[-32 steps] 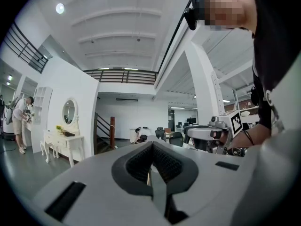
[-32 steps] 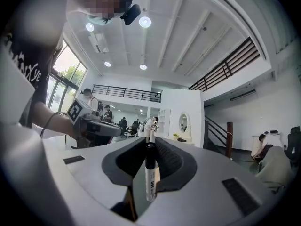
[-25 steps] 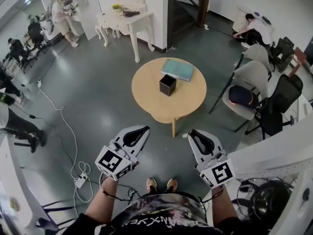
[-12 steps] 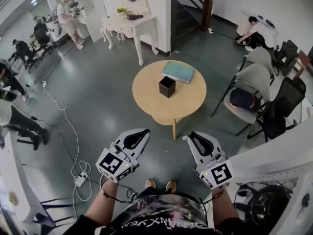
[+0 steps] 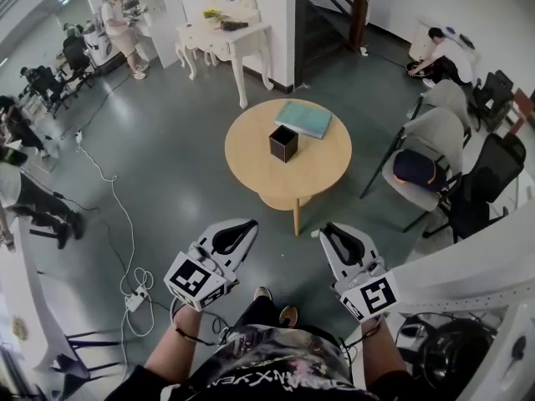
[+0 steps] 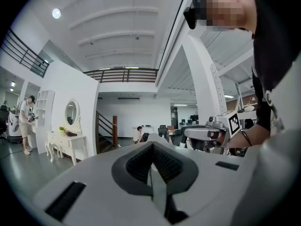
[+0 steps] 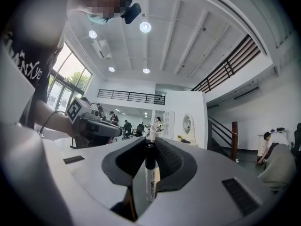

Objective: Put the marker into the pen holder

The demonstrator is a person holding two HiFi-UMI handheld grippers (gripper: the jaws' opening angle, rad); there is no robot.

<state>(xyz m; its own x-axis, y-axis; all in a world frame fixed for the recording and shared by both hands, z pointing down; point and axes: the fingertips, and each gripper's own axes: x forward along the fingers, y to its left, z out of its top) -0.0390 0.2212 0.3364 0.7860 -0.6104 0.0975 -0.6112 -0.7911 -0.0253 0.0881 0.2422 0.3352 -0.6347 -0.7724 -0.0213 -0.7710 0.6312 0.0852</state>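
Wood-toned and round, the table point(image 5: 251, 153) stands on the grey floor ahead of the person, and everything is placed from it. A black square pen holder point(image 5: 284, 144) sits upright near the table's middle, its top open. A teal book point(image 5: 303, 119) lies flat just beyond the holder, toward the table's far edge.

Both grippers are held on the near side of the table, well apart from it and above bare floor. The right gripper point(image 5: 338, 239) is off the table's near right. In the right gripper view its jaws are pinched on the marker point(image 7: 150, 173), a white barrel with a black cap that stands on end between the dark ribbed pads point(image 7: 170, 158). The marker is therefore well short of the pen holder. The left gripper point(image 5: 234, 234) is off the table's near left; its own view shows its jaws pressed together with nothing between them.

To the table's right stands a grey chair point(image 5: 430, 136) with a dark cap point(image 5: 415, 167) on its seat. Beyond the table's far left is a white dressing table point(image 5: 224, 38) with an oval mirror. White cables point(image 5: 125, 241) trail across the floor to the table's left and end by a power strip point(image 5: 136, 301).
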